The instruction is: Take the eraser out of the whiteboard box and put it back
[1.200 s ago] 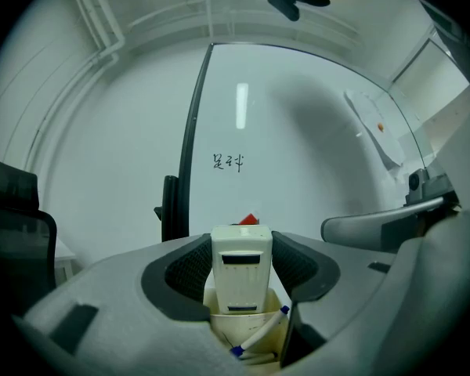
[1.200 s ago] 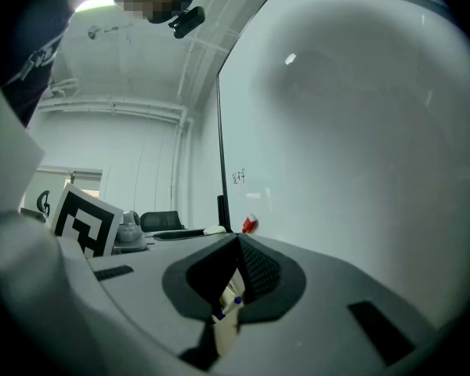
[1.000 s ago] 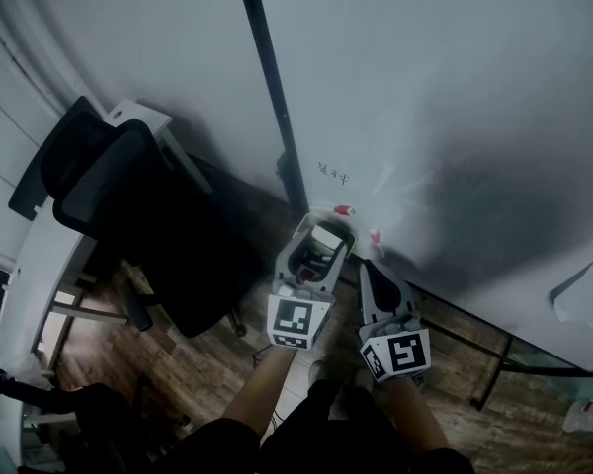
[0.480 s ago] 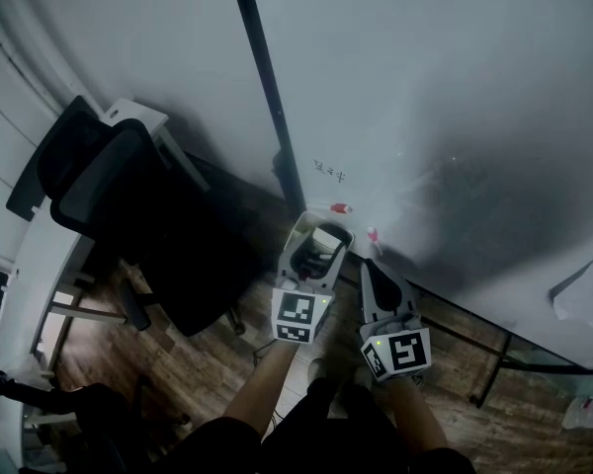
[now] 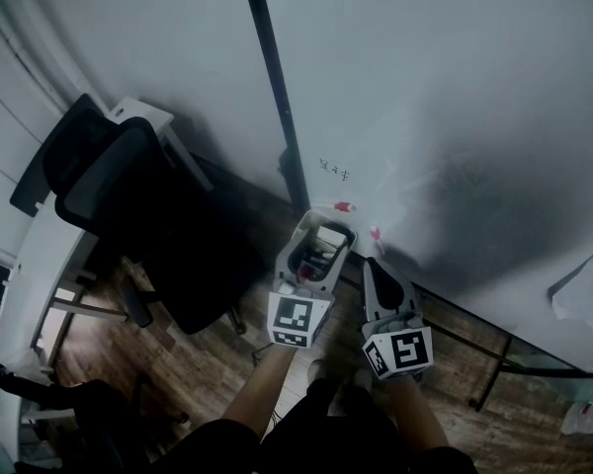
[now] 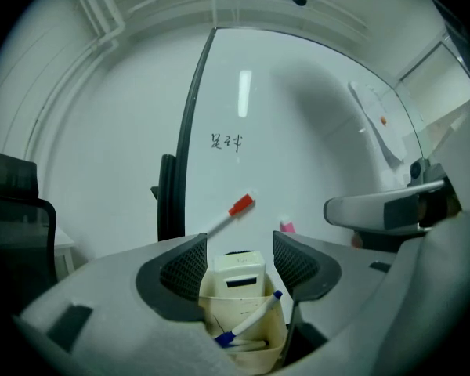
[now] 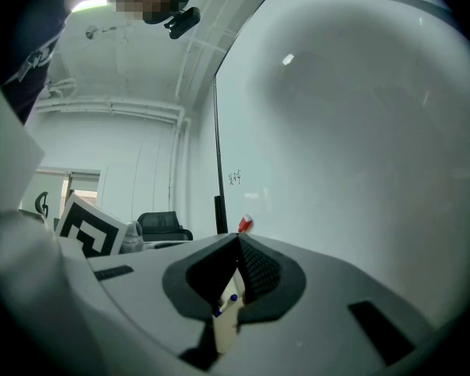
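**Left hand-held gripper astride the whiteboard box, eraser inside**

The whiteboard (image 5: 455, 87) fills the upper right of the head view. Its dark vertical frame (image 5: 273, 97) runs down toward the wooden floor (image 5: 208, 363). The cream whiteboard box (image 6: 254, 356) sits at the lower edge of the board, close to that frame.

The eraser (image 6: 236, 271) stands upright at the back of the box. A blue-capped marker (image 6: 254, 319) leans across the box in front of it.

The left hand-held gripper (image 6: 239, 249) has its jaws apart, one on each side of the box. Whether they touch the box walls cannot be told.

The right hand-held gripper (image 7: 239, 249) lies just beside the left one, nearer the board's lower edge. Its jaws are together at the tips and hold nothing. The box and the blue cap show through the gap below the tips.

On the board surface above the box lie a red-capped marker (image 6: 233, 210), set at a slant, and a small pink object (image 6: 287, 226). Higher up stands a short line of handwriting (image 6: 225, 141).

A black office chair (image 5: 128, 205) stands on the floor, left of the frame.
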The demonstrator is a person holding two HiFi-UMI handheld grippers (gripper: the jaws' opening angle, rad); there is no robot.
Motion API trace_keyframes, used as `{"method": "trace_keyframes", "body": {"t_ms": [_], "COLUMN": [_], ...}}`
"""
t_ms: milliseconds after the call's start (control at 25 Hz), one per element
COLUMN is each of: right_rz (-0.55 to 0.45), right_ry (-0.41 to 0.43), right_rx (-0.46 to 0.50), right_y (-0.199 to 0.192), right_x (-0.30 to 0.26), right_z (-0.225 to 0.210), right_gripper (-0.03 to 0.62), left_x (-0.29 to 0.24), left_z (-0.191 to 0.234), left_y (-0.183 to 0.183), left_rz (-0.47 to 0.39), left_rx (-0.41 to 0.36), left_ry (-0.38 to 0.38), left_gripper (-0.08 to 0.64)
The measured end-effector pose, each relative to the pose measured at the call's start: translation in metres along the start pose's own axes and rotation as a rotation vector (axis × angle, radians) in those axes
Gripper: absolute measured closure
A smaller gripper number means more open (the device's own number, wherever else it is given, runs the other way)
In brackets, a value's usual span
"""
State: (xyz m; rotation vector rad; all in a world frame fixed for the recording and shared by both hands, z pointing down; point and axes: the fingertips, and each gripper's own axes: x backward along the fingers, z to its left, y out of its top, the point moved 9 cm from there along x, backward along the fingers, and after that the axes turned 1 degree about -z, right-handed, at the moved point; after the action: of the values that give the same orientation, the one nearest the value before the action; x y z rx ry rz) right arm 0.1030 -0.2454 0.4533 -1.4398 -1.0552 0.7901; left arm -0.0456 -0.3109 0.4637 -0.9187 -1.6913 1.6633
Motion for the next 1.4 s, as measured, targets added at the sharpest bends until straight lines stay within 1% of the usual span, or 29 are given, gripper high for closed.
{"method": "trace_keyframes", "body": {"t_ms": [80, 240, 400, 520, 680, 800, 920, 1040, 1200, 1400], "right_rz": [-0.006, -0.019, -0.054, -0.085, -0.126, -0.156, -0.171, -0.174, -0.180, -0.189], "right_ry": [0.000, 0.017, 0.048, 0.067, 0.104, 0.126, 0.145, 0.163, 0.178, 0.184], "right_rx": [-0.008, 0.008, 0.026, 0.035, 0.063, 0.081, 0.107, 0.121, 0.116, 0.111], "right_y": [0.003, 0.013, 0.032, 0.045, 0.065, 0.081, 0.091, 0.096, 0.099, 0.101], "right_x": [0.002, 0.008, 0.019, 0.034, 0.056, 0.070, 0.079, 0.084, 0.091, 0.096], "right_z": [0.001, 0.005, 0.012, 0.017, 0.027, 0.037, 0.045, 0.050, 0.053, 0.054], "right_gripper": [0.591, 0.591, 0.591, 0.591, 0.591, 0.591, 0.591, 0.591, 0.591, 0.591], "left_x": [0.005, 0.018, 0.044, 0.065, 0.091, 0.112, 0.126, 0.135, 0.143, 0.148], "left_z": [-0.003, -0.010, -0.021, -0.037, -0.060, -0.073, -0.082, -0.088, -0.095, -0.098], "left_y": [0.008, 0.020, 0.046, 0.067, 0.090, 0.099, 0.104, 0.107, 0.111, 0.112], "left_rz": [-0.016, -0.048, -0.132, -0.187, -0.222, -0.238, -0.245, -0.247, -0.249, -0.264], "left_rx": [-0.002, 0.004, 0.014, 0.006, -0.029, -0.053, -0.077, -0.086, -0.090, -0.073], "left_ry": [0.001, 0.003, 0.024, 0.022, -0.006, 0.001, 0.009, 0.019, 0.030, 0.031], "left_gripper": [0.324, 0.324, 0.335, 0.403, 0.475, 0.525, 0.554, 0.555, 0.555, 0.555]}}
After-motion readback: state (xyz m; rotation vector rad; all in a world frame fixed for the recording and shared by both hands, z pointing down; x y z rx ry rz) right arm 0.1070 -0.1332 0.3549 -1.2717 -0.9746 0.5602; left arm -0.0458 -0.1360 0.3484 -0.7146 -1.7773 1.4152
